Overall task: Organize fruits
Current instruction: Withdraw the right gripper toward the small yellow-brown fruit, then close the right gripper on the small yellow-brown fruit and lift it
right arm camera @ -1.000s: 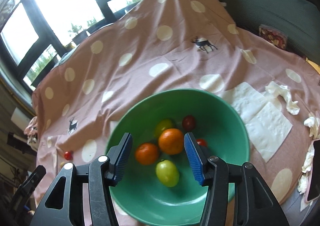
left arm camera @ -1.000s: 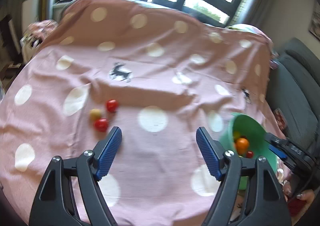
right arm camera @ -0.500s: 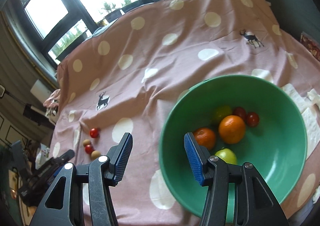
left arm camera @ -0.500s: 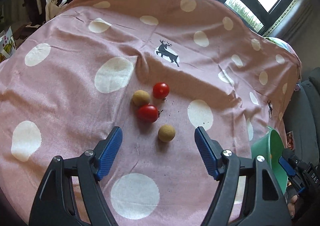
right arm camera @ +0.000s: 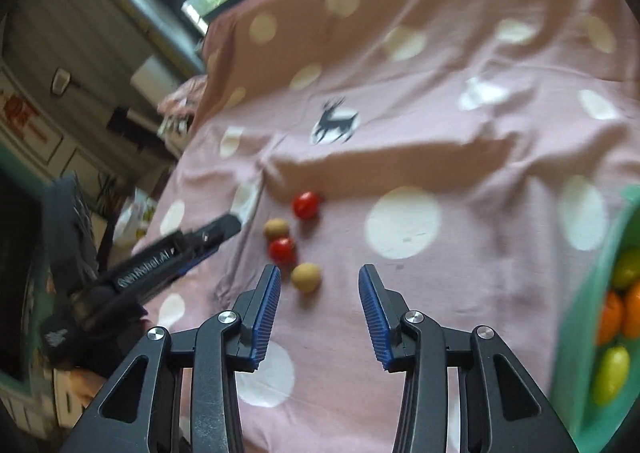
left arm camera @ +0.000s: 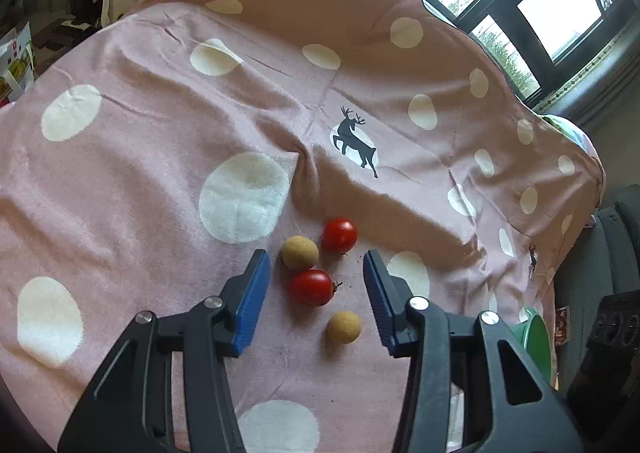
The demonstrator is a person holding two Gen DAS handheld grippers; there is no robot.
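On the pink dotted cloth (left arm camera: 140, 157) we see two red tomatoes and two tan fruits clustered. Left gripper (left arm camera: 312, 285) closing, fingers unclenched, near tomato (left arm camera: 311, 287) between them untouched. Right gripper (right arm camera: 320, 307) closing, empty, near tan fruit (right arm camera: 306, 277). Green bowl (right arm camera: 576, 333) at right

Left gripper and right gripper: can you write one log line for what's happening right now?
left gripper: closing, nearer cherry tomato between jaws, untouched | right gripper: closing, empty, near tan fruit | green bowl: holds fruit
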